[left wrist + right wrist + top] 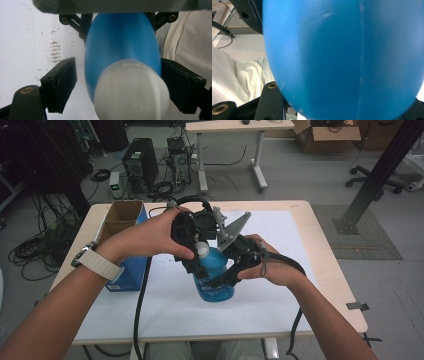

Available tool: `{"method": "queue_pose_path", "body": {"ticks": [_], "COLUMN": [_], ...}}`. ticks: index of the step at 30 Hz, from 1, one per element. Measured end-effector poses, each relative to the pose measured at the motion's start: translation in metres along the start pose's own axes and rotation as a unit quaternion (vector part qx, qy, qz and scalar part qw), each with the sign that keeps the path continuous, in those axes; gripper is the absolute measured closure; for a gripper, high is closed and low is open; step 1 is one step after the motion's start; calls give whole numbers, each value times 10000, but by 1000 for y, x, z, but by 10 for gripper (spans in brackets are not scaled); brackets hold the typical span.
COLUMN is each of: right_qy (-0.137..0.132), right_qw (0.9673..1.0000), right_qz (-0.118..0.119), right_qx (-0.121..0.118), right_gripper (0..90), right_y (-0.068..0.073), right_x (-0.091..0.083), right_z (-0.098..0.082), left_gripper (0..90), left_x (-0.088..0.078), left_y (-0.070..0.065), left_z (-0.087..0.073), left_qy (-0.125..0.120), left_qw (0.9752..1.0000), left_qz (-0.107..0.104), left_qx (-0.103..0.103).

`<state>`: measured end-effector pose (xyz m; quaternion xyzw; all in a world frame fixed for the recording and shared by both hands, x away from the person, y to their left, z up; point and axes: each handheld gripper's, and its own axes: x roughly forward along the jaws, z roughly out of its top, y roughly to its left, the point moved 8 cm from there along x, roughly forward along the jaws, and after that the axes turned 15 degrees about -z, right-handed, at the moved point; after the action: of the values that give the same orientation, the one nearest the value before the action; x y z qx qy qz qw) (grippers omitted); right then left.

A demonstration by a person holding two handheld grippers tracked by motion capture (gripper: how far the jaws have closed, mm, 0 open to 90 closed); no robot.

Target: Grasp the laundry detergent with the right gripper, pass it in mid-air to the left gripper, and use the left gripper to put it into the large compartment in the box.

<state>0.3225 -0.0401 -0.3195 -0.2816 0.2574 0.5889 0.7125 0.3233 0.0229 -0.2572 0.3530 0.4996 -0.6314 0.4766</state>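
A blue bottle [214,289] with a white cap [202,250] is held upright just above the white mat. My right gripper [222,276] is shut on its body from the right; in the right gripper view the blue bottle [342,57] sits between the jaws. My left gripper [196,251] comes in from the left at the top of the bottle. In the left gripper view the white cap [131,92] and blue bottle [122,42] stand between the jaws. The right pad [180,85] lies against the bottle, while the left pad [61,82] stands off with a gap.
An open cardboard box [121,217] with a blue side stands at the table's left. A white mat [165,315] covers most of the wooden table [327,255]. Gripper cables hang over the front edge. Computers and cables sit on the floor beyond.
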Motion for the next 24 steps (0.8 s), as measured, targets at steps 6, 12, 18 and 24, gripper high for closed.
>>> {"method": "queue_pose_path", "body": {"ticks": [6,12,18,24], "right_qy": [4,3,3,19], "right_qw": [10000,10000,10000,10000], "right_qz": [-12,-5,-4,3], "right_qx": [-2,1,-1,-7], "right_gripper": [437,437,437,437], "right_y": [0,0,0,0], "right_x": [0,-1,0,0], "right_z": [-1,-1,-1,-1], "left_gripper": [211,228,258,291], "left_x": [1,2,1,1], "left_y": [0,0,0,-1], "left_z": [0,0,0,0], "left_qy": [24,3,26,31], "left_qw": [10000,10000,10000,10000], "left_qz": [-26,-54,-59,-72], "left_qx": [-1,-15,1,27]}}
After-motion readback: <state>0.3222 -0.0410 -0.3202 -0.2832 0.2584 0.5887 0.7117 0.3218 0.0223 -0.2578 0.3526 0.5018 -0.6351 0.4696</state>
